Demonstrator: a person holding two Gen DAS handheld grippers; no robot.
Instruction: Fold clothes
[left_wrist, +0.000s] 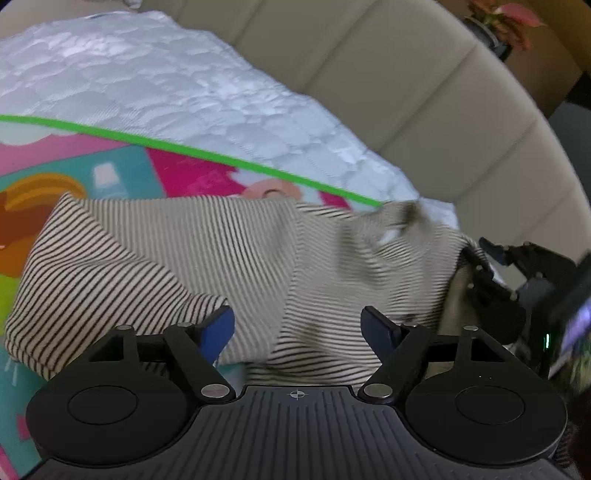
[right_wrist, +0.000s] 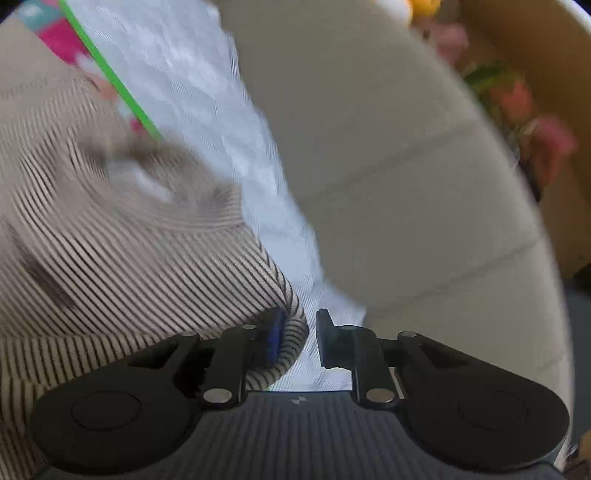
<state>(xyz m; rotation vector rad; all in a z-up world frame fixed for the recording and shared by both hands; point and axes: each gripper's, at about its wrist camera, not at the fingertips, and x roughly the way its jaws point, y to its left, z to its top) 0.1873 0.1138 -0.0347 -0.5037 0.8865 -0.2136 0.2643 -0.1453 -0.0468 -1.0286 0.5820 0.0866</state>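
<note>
A beige garment with thin dark stripes (left_wrist: 177, 254) lies rumpled on a colourful play mat (left_wrist: 173, 170). My left gripper (left_wrist: 299, 326) is open low over the garment's near part, with striped cloth between and below its blue pads. In the right wrist view, the garment's folded edge (right_wrist: 291, 332) sits between the nearly closed jaws of my right gripper (right_wrist: 297, 334). The cloth lies against the left blue pad, and a thin gap shows beside the right finger. The left wrist view shows the right gripper (left_wrist: 478, 264) at the garment's right corner.
The mat has a green border (left_wrist: 236, 160) and lies on a white quilted cover (left_wrist: 155, 77). A beige padded backrest (left_wrist: 424, 96) curves behind it. A potted plant with red leaves (left_wrist: 506, 22) stands at the far right.
</note>
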